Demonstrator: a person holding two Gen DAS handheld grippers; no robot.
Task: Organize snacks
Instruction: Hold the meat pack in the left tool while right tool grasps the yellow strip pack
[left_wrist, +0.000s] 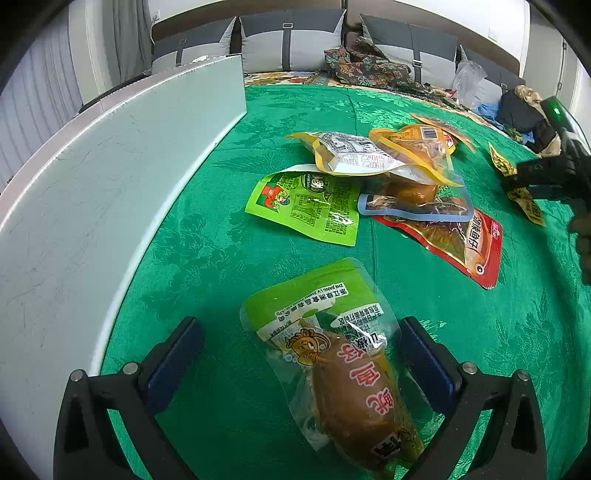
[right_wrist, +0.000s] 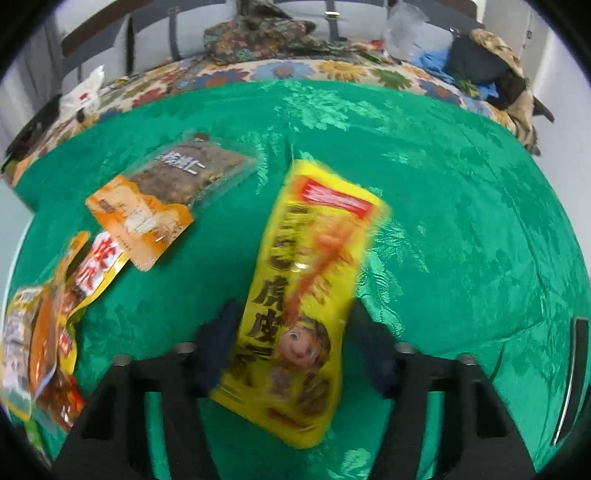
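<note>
Snack packets were spread over a desk covered with a green cloth (left_wrist: 229, 155).
A yellow snack packet (right_wrist: 306, 295) was gripped between the jaws of the right gripper (right_wrist: 295, 354). The left gripper (left_wrist: 299, 354) was held with jaws wide around a green-topped packet (left_wrist: 332, 354) lying on the cloth, its pads apart from it. A white board (left_wrist: 110, 177) stood beside the heap of packets (left_wrist: 388, 177).

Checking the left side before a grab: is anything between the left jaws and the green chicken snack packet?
Nothing visible. The green packet lies on the green tablecloth between the open left gripper's jaws, apart from the snack pile beyond.
</note>
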